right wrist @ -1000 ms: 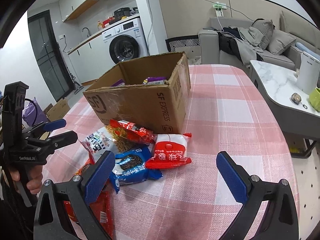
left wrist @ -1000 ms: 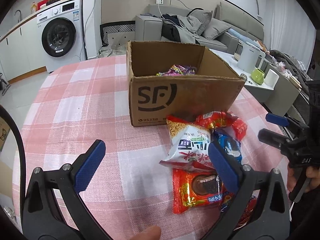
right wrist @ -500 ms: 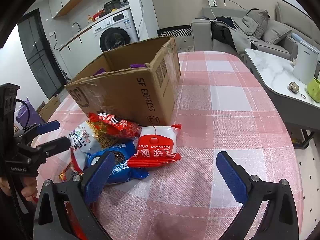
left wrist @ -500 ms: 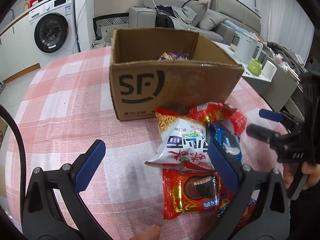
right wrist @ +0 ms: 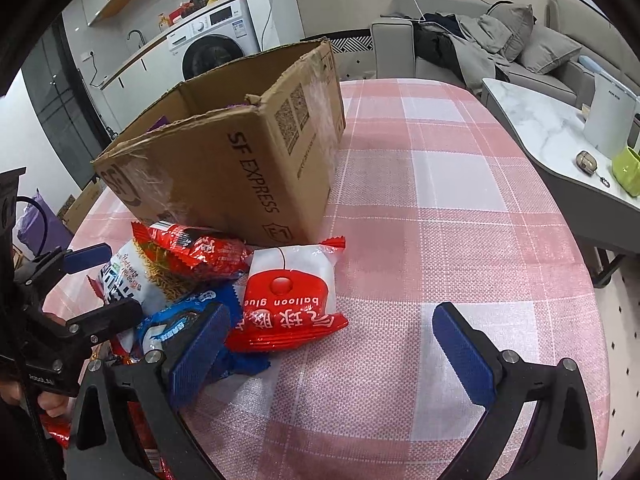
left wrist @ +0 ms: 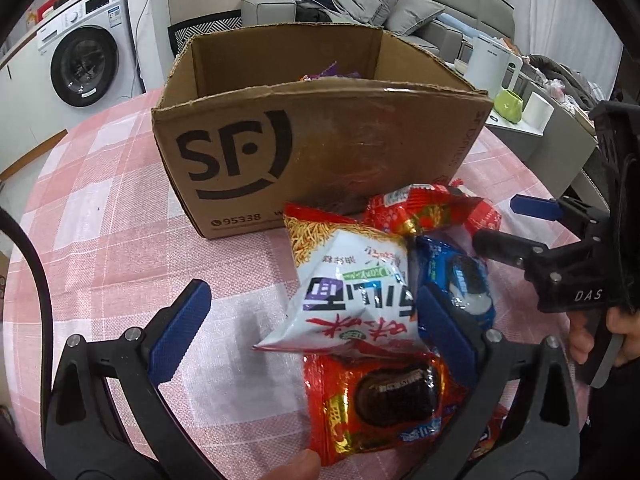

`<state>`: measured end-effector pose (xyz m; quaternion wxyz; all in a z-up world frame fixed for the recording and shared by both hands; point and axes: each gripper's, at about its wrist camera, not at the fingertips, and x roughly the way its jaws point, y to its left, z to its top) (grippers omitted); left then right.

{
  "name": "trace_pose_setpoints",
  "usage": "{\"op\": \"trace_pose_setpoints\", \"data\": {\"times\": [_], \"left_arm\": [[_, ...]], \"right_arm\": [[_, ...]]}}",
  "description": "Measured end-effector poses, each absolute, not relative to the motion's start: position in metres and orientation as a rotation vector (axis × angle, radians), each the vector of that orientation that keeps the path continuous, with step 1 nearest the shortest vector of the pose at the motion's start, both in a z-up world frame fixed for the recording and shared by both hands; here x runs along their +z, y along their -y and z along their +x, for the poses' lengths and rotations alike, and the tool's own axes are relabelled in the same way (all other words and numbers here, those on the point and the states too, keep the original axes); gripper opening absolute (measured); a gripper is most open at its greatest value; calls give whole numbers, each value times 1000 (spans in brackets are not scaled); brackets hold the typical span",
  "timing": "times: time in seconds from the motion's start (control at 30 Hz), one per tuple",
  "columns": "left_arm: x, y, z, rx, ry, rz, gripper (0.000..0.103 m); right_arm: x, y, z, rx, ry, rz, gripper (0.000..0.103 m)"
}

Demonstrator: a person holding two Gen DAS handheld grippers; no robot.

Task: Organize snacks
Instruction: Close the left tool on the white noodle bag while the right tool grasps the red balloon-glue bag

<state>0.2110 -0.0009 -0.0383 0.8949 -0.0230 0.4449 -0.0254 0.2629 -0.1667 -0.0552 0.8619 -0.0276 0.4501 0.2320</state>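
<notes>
A pile of snack packets lies on the pink checked tablecloth in front of an open cardboard box [left wrist: 320, 140] [right wrist: 240, 160]. In the pile are a white chip bag [left wrist: 352, 292] [right wrist: 136, 276], a red cookie packet [left wrist: 376, 396], a blue cookie pack [left wrist: 460, 280] [right wrist: 180, 320], a red packet [left wrist: 420, 208] [right wrist: 196, 248] and a red-and-white balloon glue packet [right wrist: 288, 304]. My left gripper [left wrist: 312, 332] [right wrist: 104, 284] is open, its fingers straddling the chip bag's near end. My right gripper [right wrist: 332, 354] [left wrist: 508, 226] is open just short of the balloon glue packet. Purple wrappers show inside the box.
The round table's edge [right wrist: 592, 280] curves away on the right. Beyond it stands a marble side table [right wrist: 552, 132] with a white kettle [right wrist: 608, 120] and a green cup [right wrist: 628, 168]. A sofa [right wrist: 480, 48] and washing machine [left wrist: 84, 68] are farther back.
Both grippers have moved forward and lower toward the snack pile, so box and packets look larger. The left fingers now flank the chip bag. Both stay open.
</notes>
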Motion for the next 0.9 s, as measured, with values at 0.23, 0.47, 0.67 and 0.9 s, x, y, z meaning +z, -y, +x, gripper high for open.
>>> {"op": "trace_pose_setpoints", "data": {"times": [0.23, 0.47, 0.67, 0.9], "left_arm": [[-46, -11, 216, -69, -935, -95, 102], [-53, -12, 221, -119, -951, -113, 87], [-55, -6, 226, -168, -941, -103, 69], [-52, 1, 222, -169, -913, -73, 64]], "right_arm": [[-58, 157, 266, 483, -940, -105, 103], [-60, 154, 267, 498, -942, -112, 92], [-61, 151, 266, 521, -944, -117, 75], [-59, 151, 256, 540, -925, -136, 56]]}}
